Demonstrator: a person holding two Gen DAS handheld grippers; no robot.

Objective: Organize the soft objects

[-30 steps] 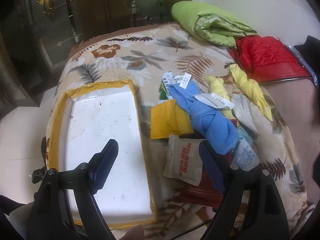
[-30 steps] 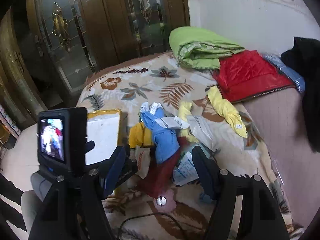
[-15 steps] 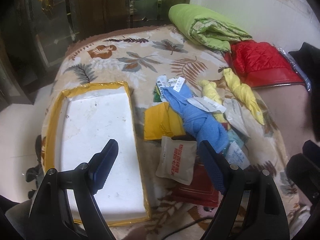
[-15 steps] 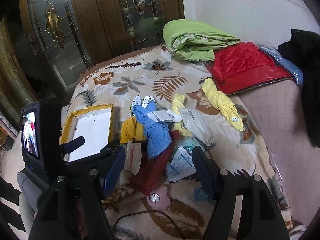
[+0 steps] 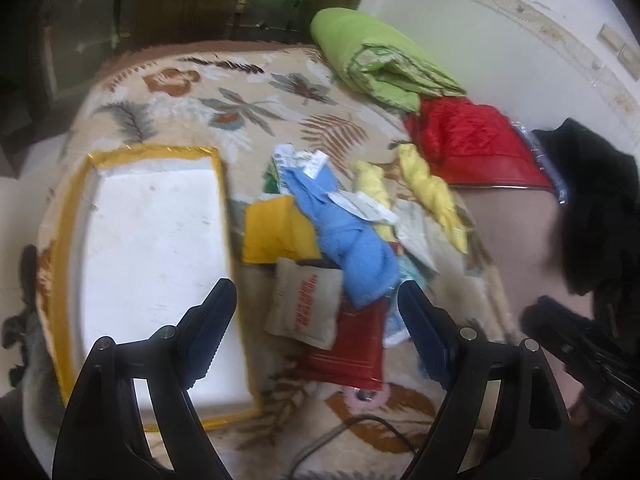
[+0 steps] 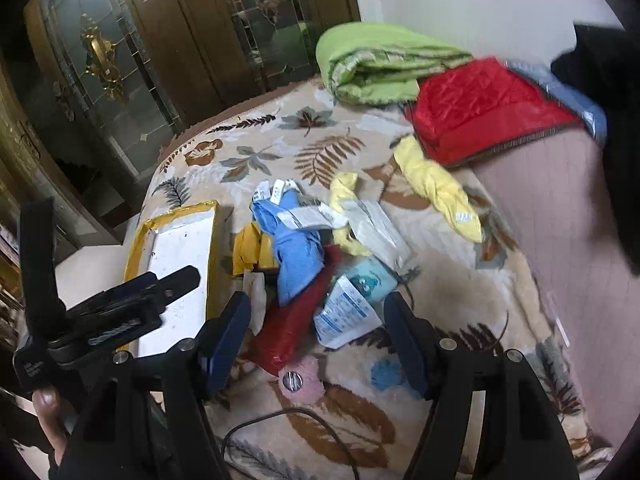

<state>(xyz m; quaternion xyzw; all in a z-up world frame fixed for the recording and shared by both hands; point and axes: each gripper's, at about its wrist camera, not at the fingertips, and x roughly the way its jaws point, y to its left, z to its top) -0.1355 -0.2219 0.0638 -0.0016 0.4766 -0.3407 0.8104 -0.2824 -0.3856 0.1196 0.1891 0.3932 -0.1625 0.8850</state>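
- Left gripper (image 5: 316, 332) held above the near edge of the bed (image 5: 248, 92), jaws spread wide, nothing between them.
- Right gripper (image 6: 320, 344) likewise above the near part of the bed, jaws spread, pinching nothing.
- White tray (image 5: 156, 264) with a yellow rim lying flat on the left side of the bed, just beside the pile.
- Pile of soft things in the middle of the bed: blue towel (image 5: 352, 248) lying on top with paper tags on it, folded orange cloth (image 5: 276, 232) touching its left side, beige pouch (image 5: 306, 304) with red print near it, overlapping a red packet (image 5: 352, 344).
- Two yellow rolled cloths (image 6: 436, 188) to the right of the blue towel, the far right one apart from the pile.
- Light blue packet (image 6: 370, 280) and white printed sachet (image 6: 344, 316) at the near right of the pile.
- Green folded quilt (image 6: 384, 64) and red quilted cover (image 6: 480, 108) at the far right, touching each other.
- Black cable (image 6: 280, 420) across the near edge of the bed.
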